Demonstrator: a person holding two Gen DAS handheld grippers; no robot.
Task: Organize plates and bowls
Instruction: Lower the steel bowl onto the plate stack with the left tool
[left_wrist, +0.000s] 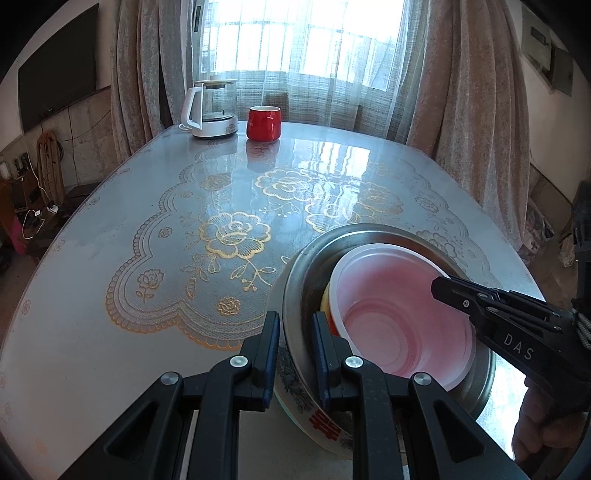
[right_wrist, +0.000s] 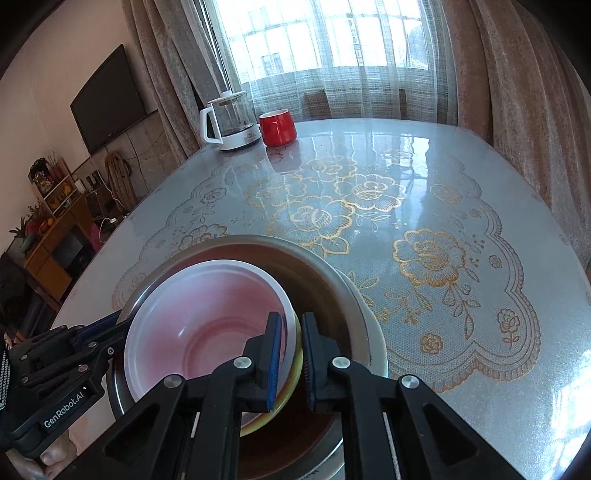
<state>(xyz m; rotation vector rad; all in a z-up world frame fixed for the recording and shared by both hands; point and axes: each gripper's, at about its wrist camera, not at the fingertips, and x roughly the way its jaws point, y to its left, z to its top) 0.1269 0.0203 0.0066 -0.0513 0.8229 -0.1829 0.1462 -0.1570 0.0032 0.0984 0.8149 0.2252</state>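
The lowest dish of the stack, a ceramic plate (left_wrist: 295, 398) with a floral pattern and a red character, was largely hidden under the steel bowl (left_wrist: 295, 295) resting on it, and its near edge was cut off by the left tongs (left_wrist: 293, 360). Inside the steel bowl sat a pink plastic bowl (left_wrist: 399, 295), tilted, with only a sliver of a yellow bowl (right_wrist: 293, 373) visible beneath it — how many bowls were nested there could not be made out. The left tongs stood narrow, their pads clamped on the steel bowl's rim. The right tongs (right_wrist: 291, 363) were closed on the nested bowls' near rim, one pad inside the pink bowl. The stack stood on the near part of the surface (left_wrist: 110, 332); a glass kettle (left_wrist: 212, 110) and red mug (left_wrist: 263, 123) stood at the far edge.
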